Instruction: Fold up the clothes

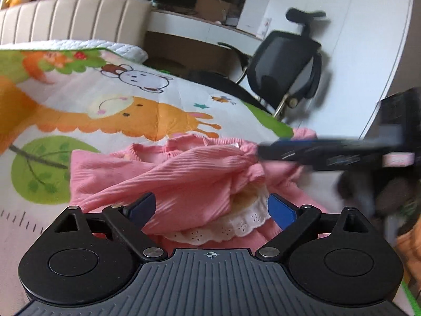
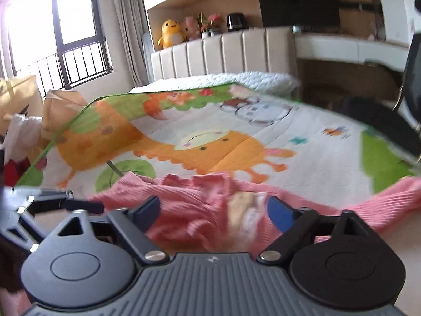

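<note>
- My left tongs (image 1: 211, 208) stand wide apart, low over the pink sweater (image 1: 168, 173); the ribbed cloth bunches up between the blue pads, but neither pad presses on it, so I hold nothing there.
- My right tongs (image 2: 213, 210) are also parted, a little less wide. Pink cloth and a scrap of white lace (image 1: 236, 223) lie between the pads; that view is blurred, yet I see no pinch.
- In the left view the right tongs reach in from the right edge, tips close to a fold of the sweater; whether they touch it I cannot tell.
- The sweater lies crumpled on the cartoon mat (image 1: 147, 100), at its near edge, one sleeve (image 2: 389, 197) trailing off to the right.
- Beyond the sweater the mat is bare cloth up to its green border, with open room for spreading out.
- The mat's right edge falls away toward a black office chair (image 1: 286, 68), which stands near that edge.
- On the far side the padded headboard (image 2: 223, 50) closes off the bed.
- To the left, paper bags (image 2: 60, 105) stand just beside the mat's corner.
</note>
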Demonstrator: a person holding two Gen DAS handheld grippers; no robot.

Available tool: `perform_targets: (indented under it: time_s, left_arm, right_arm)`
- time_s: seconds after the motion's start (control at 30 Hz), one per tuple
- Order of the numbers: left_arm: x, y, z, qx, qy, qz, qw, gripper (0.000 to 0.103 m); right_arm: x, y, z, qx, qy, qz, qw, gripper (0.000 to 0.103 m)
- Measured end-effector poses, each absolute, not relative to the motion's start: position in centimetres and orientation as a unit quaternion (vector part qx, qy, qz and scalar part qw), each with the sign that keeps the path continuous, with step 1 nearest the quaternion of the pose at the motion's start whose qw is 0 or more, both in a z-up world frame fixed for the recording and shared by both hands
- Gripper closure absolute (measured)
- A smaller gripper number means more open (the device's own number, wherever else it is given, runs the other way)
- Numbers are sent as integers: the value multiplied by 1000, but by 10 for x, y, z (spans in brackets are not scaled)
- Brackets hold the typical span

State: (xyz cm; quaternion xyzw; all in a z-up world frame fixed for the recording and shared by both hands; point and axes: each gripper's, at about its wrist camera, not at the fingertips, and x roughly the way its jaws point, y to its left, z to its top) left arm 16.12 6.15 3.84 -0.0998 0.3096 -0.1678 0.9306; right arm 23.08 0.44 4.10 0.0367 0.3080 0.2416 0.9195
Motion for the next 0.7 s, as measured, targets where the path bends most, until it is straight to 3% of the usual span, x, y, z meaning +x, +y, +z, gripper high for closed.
perform_targets:
  time_s: [0.03,0.07,0.13,0.17,0.37,0.5,0.57,0.7]
  left_arm:
    - [161,64,40,-107,301,-169,932,7]
    - [161,68,41,-117,291,-169,934,6]
    - [162,74,40,-142,279,-168,935,6]
    - [163,78,38,-156,275,-169,934,6]
    - [165,81,30,-176,270,-183,929,3]
    - [181,79,1,-184,327,-169,911,3]
    - [183,80,-9,-188,333,-167,909,2]
    - [182,75,-9,-170,333,-165,913,2]
  right_arm:
    - [240,11,33,41,329,239,913,39]
    - [251,19,22,47,355,236,903,62]
    - [258,26,16,50,368,231,899,83]
    - [261,30,13,50,372,229,898,85]
    - [227,37,52,-78,216,231,945,87]
    - [257,33,8,-87,316,192,925,84]
    - [263,25,-6,-65,348,186,917,65]
    - [254,-7,18,-9,324,189,927,52]
